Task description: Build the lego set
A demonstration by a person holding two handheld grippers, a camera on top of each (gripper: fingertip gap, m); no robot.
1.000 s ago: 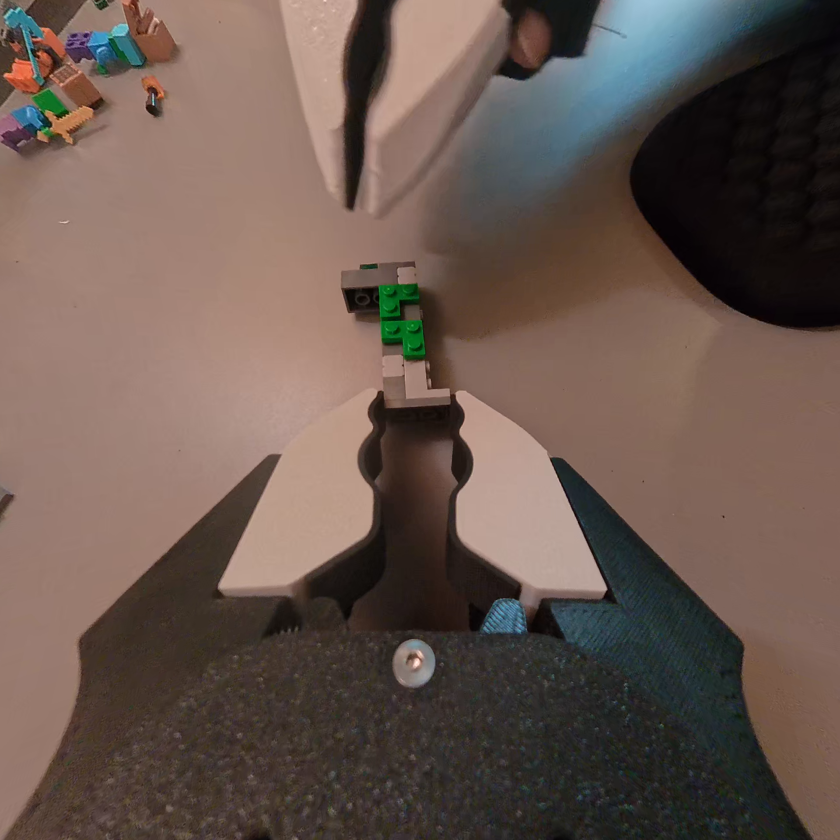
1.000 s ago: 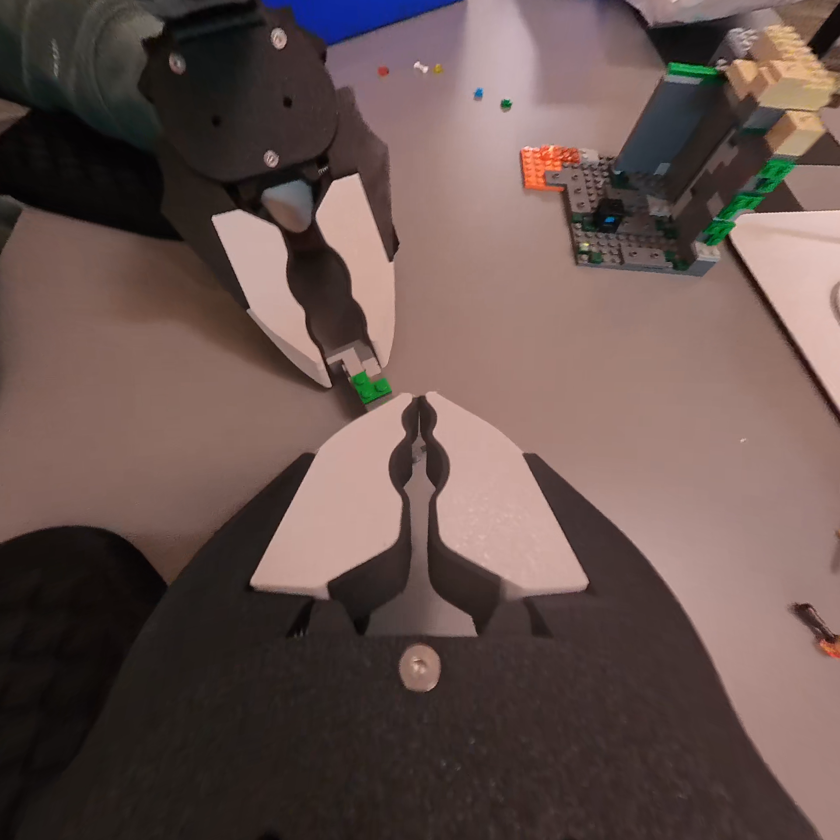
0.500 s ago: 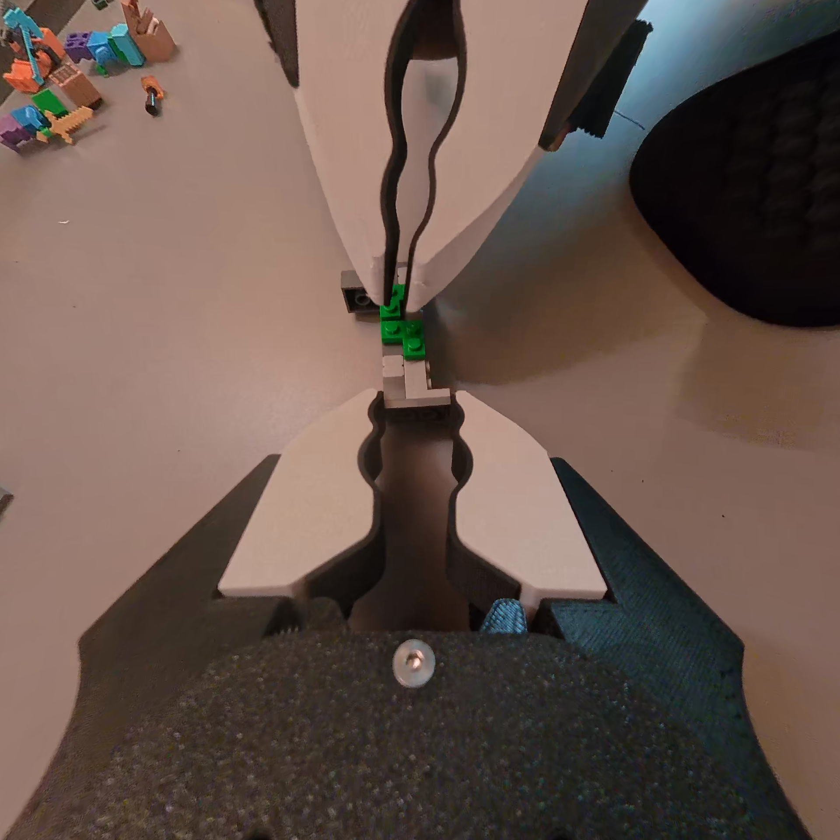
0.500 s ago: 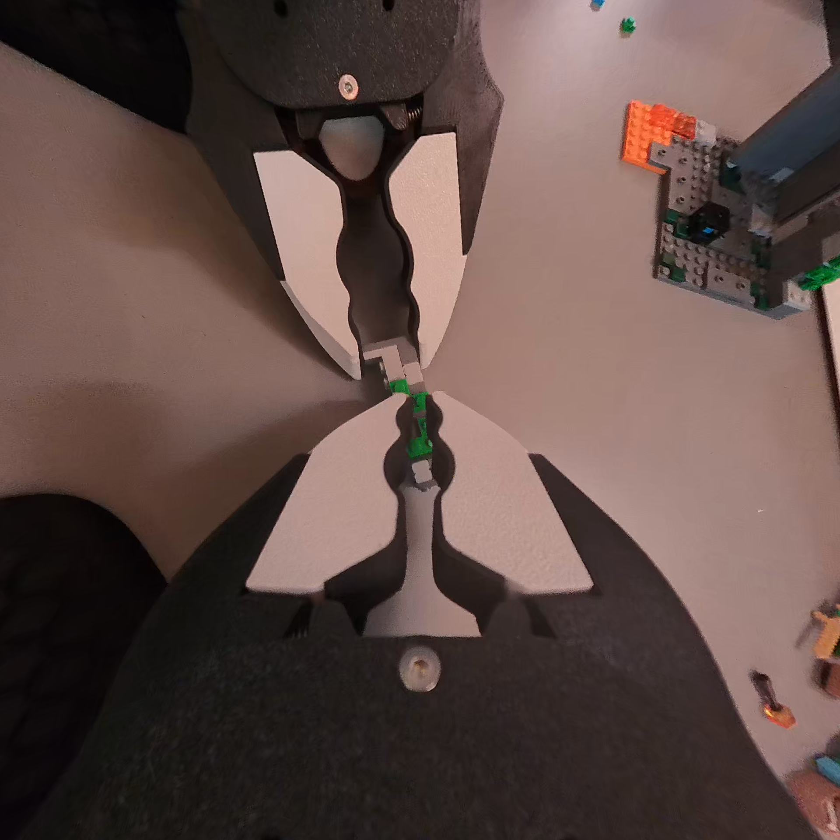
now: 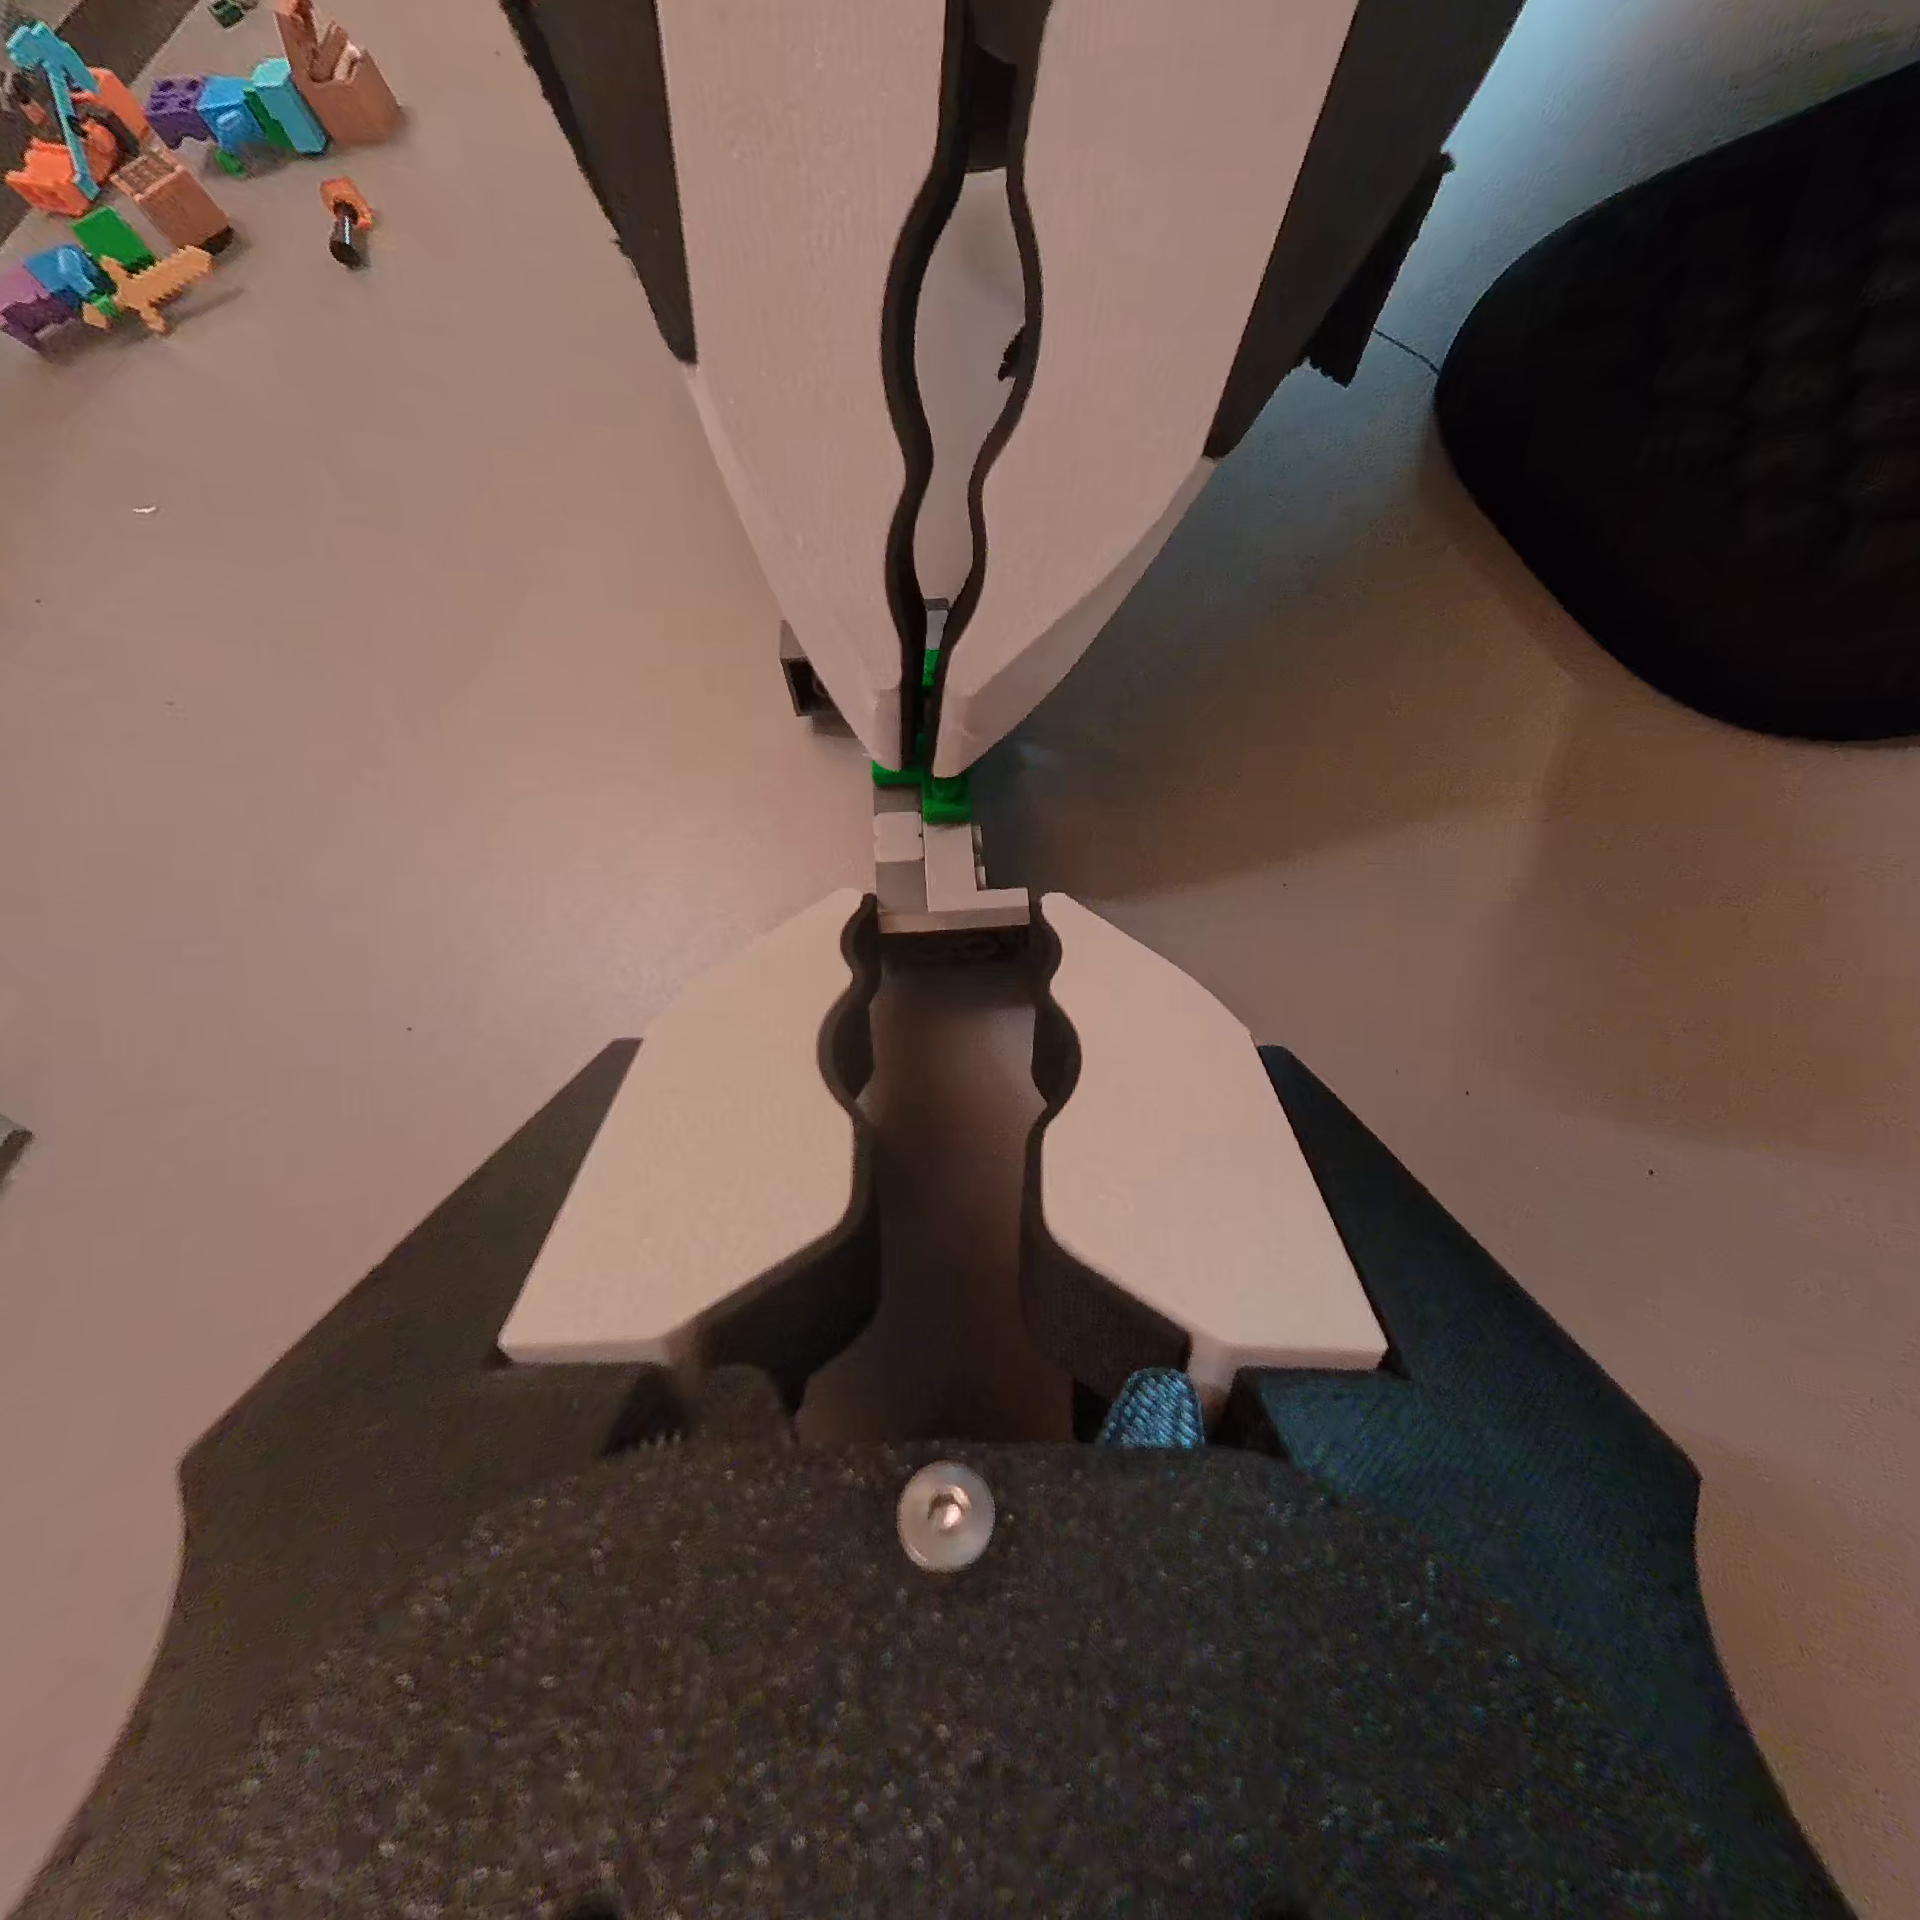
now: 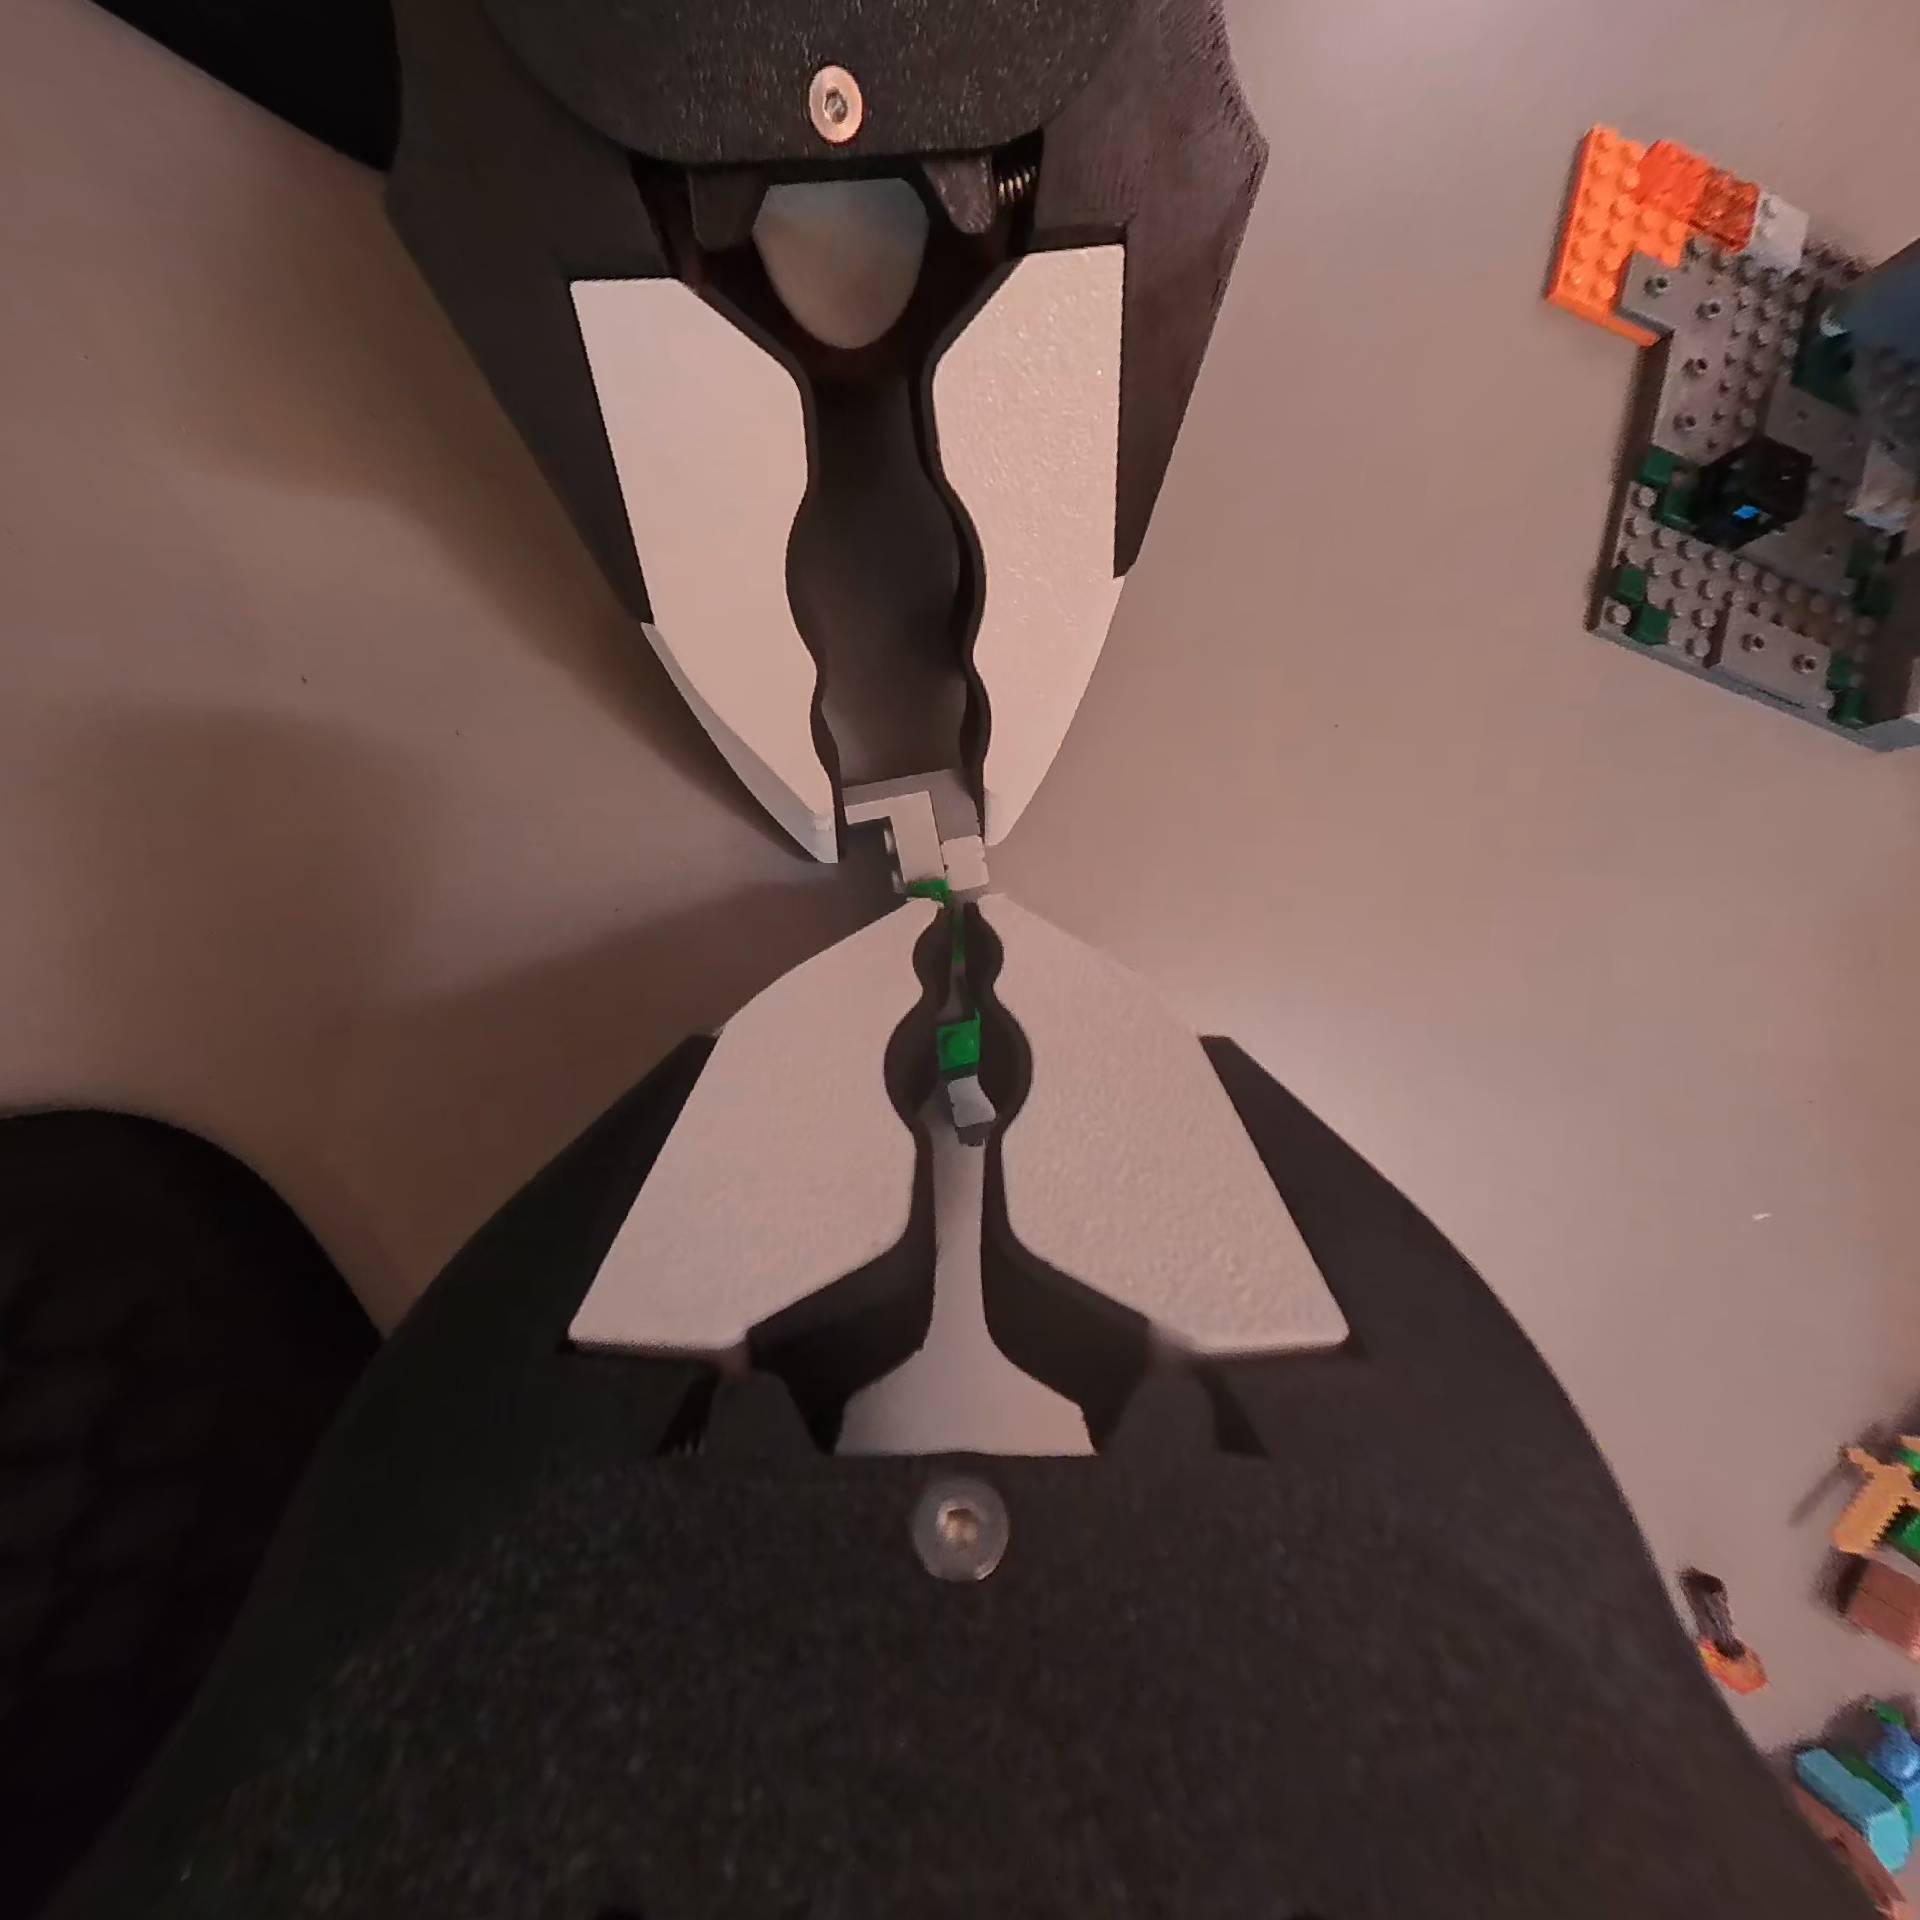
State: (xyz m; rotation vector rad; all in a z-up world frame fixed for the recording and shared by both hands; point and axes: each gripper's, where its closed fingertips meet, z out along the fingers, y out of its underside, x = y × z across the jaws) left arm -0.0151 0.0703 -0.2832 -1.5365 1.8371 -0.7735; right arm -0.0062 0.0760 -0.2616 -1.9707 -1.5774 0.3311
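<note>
A grey-and-green lego strip (image 5: 928, 844) lies on the beige table (image 5: 416, 727). Its grey end is clamped by the left gripper (image 5: 954, 914); its green far end is pinched between the nearly closed right gripper (image 6: 951, 914).

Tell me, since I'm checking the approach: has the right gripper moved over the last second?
Yes. In the left wrist view the right gripper has come down and closer along the grey and green lego strip, which stayed clamped in the left gripper.

Grey-green lego strip (image 5: 928, 844) flat on table (image 5: 416, 727)
</note>
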